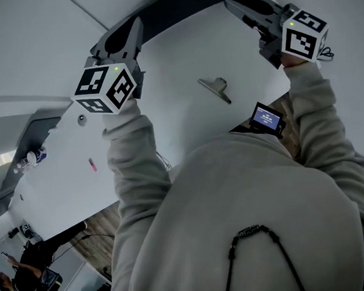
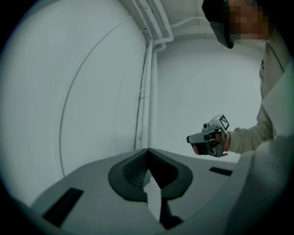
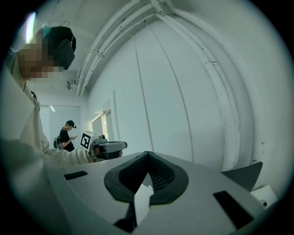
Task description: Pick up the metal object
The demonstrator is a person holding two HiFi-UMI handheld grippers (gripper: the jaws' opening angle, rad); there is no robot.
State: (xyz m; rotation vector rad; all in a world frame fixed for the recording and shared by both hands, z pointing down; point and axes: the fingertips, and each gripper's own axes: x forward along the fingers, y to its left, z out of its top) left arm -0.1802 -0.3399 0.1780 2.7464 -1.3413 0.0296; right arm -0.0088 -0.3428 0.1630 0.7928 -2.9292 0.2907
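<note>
The metal object point(image 1: 216, 89), a silvery clip-like piece, lies on the white table point(image 1: 168, 130) between my two raised arms. My left gripper point(image 1: 136, 25) is held up at the table's far left side, well away from the clip, with its jaws closed together and nothing between them point(image 2: 148, 150). My right gripper point(image 1: 230, 3) is up at the far right, also apart from the clip, with its jaws meeting at the tip and empty point(image 3: 147, 153). Each gripper view looks at a white wall and shows the other gripper: the right one point(image 2: 209, 137), the left one point(image 3: 103, 147).
A small device with a lit blue screen point(image 1: 267, 117) sits near my chest. A pink item point(image 1: 93, 164), a small round thing point(image 1: 81, 119) and a bottle point(image 1: 29, 159) lie on the table's left part. A person point(image 1: 29, 273) stands at lower left on the wood floor.
</note>
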